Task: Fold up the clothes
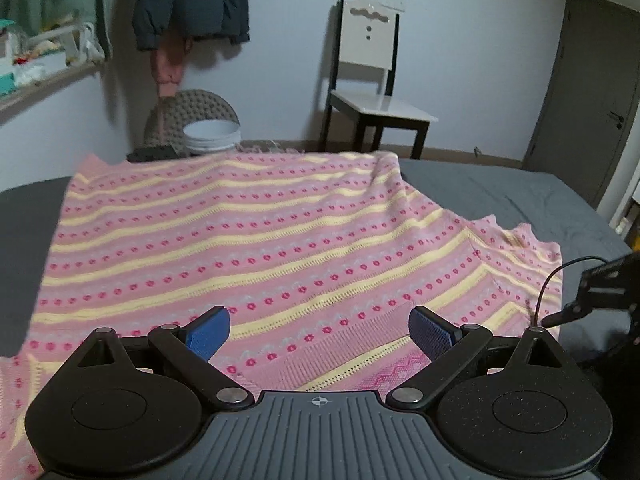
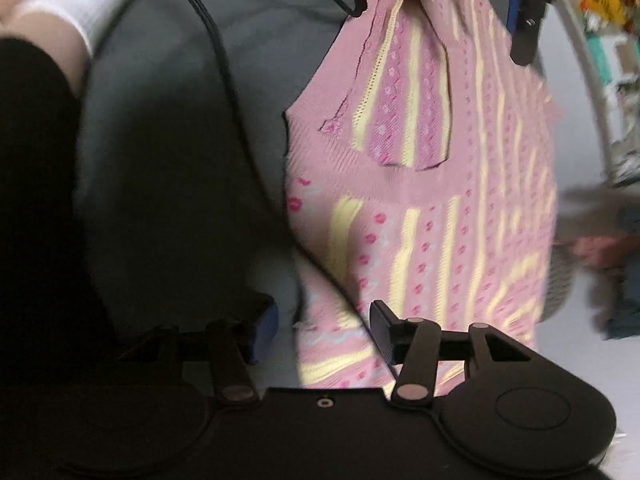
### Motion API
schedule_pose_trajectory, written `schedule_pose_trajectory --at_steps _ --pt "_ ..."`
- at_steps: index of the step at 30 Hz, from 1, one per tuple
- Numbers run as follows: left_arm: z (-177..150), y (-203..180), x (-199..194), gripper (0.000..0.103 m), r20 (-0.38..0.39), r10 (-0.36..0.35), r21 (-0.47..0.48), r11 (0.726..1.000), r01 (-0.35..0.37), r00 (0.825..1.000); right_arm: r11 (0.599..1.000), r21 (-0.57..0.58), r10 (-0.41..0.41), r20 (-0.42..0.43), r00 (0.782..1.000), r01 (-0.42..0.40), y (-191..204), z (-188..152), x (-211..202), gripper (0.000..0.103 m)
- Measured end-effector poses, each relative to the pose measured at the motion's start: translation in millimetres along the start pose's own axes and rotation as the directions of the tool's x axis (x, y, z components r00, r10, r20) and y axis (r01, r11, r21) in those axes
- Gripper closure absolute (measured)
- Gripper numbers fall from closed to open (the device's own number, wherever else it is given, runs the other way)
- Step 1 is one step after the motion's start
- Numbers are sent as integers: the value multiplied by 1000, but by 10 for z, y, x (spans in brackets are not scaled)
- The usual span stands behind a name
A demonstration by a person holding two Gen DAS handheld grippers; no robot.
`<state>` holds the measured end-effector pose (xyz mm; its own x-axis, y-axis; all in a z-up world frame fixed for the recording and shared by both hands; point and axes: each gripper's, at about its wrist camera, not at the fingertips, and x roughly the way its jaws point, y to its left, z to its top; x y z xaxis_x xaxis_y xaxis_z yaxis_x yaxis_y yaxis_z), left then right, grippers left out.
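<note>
I see a grey bed (image 1: 520,188) with a pink and yellow striped knit sweater (image 1: 248,240) spread flat across it, its ribbed neckline nearest me. I judge I am at the start of a fold, lining up a grab. My left gripper (image 1: 319,330) hovers spread just above the collar, and my right gripper (image 2: 324,330) stands spread over the sweater's edge; next, each must close on fabric.

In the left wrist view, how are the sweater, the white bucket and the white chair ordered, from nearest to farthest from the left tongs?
1. Sweater, directly under the left tongs.
2. Bucket, beyond the bed's far edge, left.
3. Chair, at the back wall, right.
</note>
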<state>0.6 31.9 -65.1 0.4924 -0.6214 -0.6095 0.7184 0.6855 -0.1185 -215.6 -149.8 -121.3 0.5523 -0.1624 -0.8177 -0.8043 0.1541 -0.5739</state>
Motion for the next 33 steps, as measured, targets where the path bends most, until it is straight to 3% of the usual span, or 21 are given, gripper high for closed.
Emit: schedule_pose_trajectory --at_steps 3,5,7,11,14,18,19,21,23,25,28,31,32,33 --pt "-4 47 -50 6 14 15 -27 1000 -14 1000 993 -44 -111 0 994 111 73 55 82 70" --pt "-9 102 -66 6 15 25 -53 998 -24 1000 991 -50 -123 -20 992 122 66 93 141 83" --pt "-15 151 -66 6 12 34 -74 997 -33 999 993 -60 -107 -29 994 105 59 79 128 91" --pt "-39 230 -51 6 0 37 -103 994 -36 999 997 -77 17 -53 998 -21 -25 -8 -72 94" --pt "-37 234 -46 6 3 38 -97 995 -37 999 983 47 182 -75 980 -179 -243 -73 -232 95" --pt "-24 262 -35 6 4 20 -108 994 -20 1000 964 33 265 -67 962 -264 -336 -19 -294 95" --pt "-27 269 -19 6 0 18 -108 994 -18 1000 962 41 272 -80 959 -270 -337 5 -241 93" --pt "-34 281 18 6 -12 18 -104 994 -19 1000 978 52 206 -96 974 -201 -292 42 -104 87" --pt "-40 290 51 6 -23 19 -98 995 -22 1000 970 93 235 -114 965 -225 -304 19 -16 75" --pt "-43 287 69 6 -31 22 -91 996 -25 999 963 158 234 -77 969 -220 -394 -96 -65 50" --pt "-39 260 68 6 -34 15 -83 996 -18 999 940 274 214 -16 977 -201 -636 -438 -256 37" --pt "-34 226 81 6 -39 19 -70 997 -22 999 853 500 209 -64 976 -150 -967 -989 -281 35" --pt "-32 215 81 6 -42 20 -68 997 -23 999 767 630 226 -82 971 -125 -1113 -1257 -233 35" --pt "-32 207 84 6 -44 20 -68 997 -23 999 656 748 247 -87 965 -101 -1223 -1535 -187 35"
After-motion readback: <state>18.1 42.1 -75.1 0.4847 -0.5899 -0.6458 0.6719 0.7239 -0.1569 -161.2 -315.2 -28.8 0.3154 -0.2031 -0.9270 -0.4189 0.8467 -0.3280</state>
